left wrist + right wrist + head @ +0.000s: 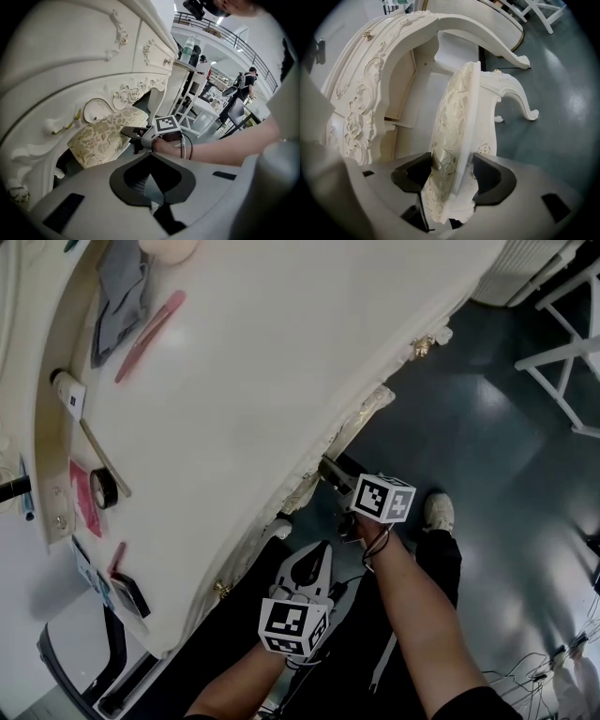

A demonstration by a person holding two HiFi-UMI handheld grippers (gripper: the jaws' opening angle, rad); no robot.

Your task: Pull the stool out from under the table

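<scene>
Under desk (244,381) front, tucked beneath: stool (454,140). Straddling its near seat edge w/ right gripper (452,176), jaws spread, not yet clenched (prob. lining up pull grip). Holding left gripper (151,158) just left, jaws closed, empty.

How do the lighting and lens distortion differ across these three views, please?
Head view: little distortion, pale glare patches on the dark floor, the table top evenly lit. Left gripper view: heavy fisheye bowing of the table front, black corners. Right gripper view: same bowing and black corners; the stool seat is softly lit, its near edge a little soft.
</scene>
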